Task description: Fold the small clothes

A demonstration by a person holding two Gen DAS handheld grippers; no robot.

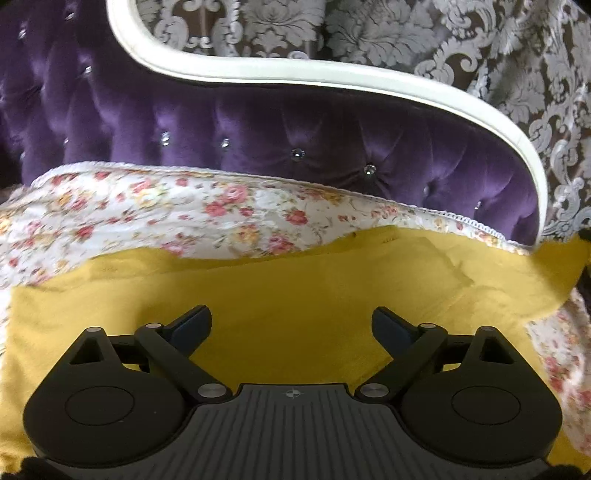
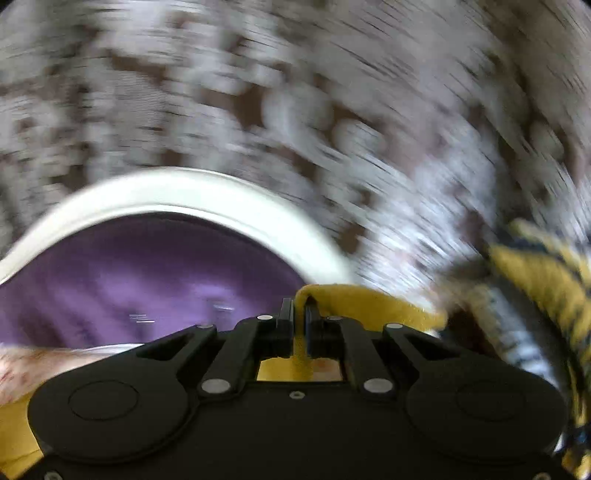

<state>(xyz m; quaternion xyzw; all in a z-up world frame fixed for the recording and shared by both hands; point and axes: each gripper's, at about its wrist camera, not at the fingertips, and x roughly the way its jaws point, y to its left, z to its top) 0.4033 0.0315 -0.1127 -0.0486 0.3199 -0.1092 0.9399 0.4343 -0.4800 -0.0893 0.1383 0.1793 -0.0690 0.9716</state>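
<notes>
A floral bedspread (image 1: 155,214), white with pink and yellow roses and a crocheted white edge, covers the bed and runs up to a tufted purple velvet headboard (image 1: 258,140) studded with small crystal buttons and bordered by a curving cream frame (image 1: 332,79). Behind it the wall carries brown damask wallpaper (image 1: 388,33) with silvery leaf scrolls. The mustard-yellow garment (image 1: 295,291), soft and matte like knit jersey, lies spread flat on the bedspread in the left wrist view, its far edge rumpled and one corner lifted toward the right. The left gripper (image 1: 291,325) hangs just above the cloth with its jaws spread wide and nothing between them. The right wrist view is heavily blurred but alone shows the right gripper (image 2: 299,314) clenched on a fold of the yellow garment, which arches over the black fingertips, and a yellow-and-black striped fabric (image 2: 546,280) at the right edge, too smeared to identify.
</notes>
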